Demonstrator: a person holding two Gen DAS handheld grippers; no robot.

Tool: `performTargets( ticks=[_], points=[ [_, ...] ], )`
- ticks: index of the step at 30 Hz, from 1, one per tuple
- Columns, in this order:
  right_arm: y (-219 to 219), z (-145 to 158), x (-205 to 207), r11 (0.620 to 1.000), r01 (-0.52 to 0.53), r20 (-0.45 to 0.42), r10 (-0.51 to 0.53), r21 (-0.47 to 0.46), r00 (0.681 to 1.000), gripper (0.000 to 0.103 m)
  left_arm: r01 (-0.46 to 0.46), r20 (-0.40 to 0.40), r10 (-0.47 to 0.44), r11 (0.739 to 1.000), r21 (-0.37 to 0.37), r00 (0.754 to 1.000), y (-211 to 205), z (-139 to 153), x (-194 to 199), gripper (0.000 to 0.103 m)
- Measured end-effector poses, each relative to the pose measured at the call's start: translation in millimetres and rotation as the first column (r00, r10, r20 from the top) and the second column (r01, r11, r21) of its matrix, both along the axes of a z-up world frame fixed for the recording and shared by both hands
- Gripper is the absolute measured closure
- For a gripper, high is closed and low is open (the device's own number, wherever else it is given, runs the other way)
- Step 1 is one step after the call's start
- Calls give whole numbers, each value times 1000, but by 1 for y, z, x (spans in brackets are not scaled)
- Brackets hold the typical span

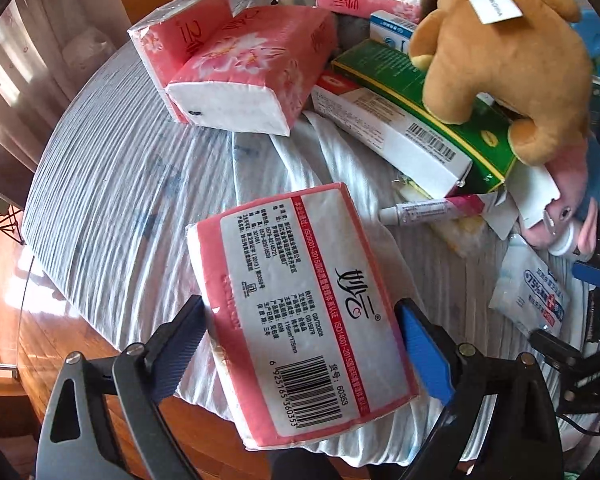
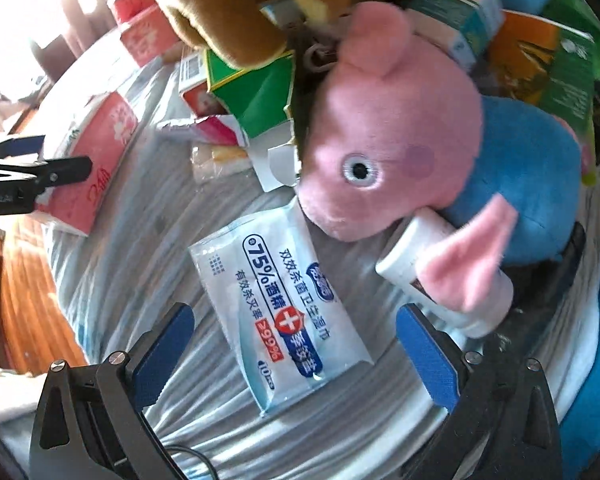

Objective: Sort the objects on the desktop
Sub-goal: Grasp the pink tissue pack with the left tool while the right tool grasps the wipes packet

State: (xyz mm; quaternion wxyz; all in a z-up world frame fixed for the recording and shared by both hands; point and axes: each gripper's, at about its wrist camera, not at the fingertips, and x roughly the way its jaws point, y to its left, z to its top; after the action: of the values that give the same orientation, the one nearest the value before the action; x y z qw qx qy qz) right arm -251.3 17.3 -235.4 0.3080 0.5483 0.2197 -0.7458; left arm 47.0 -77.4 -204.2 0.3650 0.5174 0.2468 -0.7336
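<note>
Jaws spread on both: left gripper (image 1: pixel 302 340) straddles tissue pack (image 1: pixel 300 312), right gripper (image 2: pixel 296 344) wipes packet (image 2: pixel 280 316).

Bare cloth (image 1: pixel 112 208) lies left; piled boxes (image 1: pixel 412 120) block right.

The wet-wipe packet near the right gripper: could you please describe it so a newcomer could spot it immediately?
Find the pink pig plush on the pale cloth. Just below its snout lies a flat packet, alone on bare cloth. Unlike the pink tissue packs, it is pale blue-white with a red cross.
</note>
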Motion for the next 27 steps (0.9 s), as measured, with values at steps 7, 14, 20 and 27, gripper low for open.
performTargets(
  ticks=[7,14,20,27],
  points=[
    [-2,5,8,1000,19,-20,-18,4,1000,69,19,-39,-22,997,-73,999,-9,29,-10,9],
    [13,31,18,996,62,-24,-63,-58,998,89,71,-91,-83,989,-132,992,-9,61,-32,9],
    [1,16,34,1000,-4,0,4,10,1000,16,98,-18,-99,993,-68,995,1,41,-28,9],
    [-14,-1,37,993,-61,-20,64,100,998,16,94,40,-94,996,-9,995,10,17,-22,9]
  ],
)
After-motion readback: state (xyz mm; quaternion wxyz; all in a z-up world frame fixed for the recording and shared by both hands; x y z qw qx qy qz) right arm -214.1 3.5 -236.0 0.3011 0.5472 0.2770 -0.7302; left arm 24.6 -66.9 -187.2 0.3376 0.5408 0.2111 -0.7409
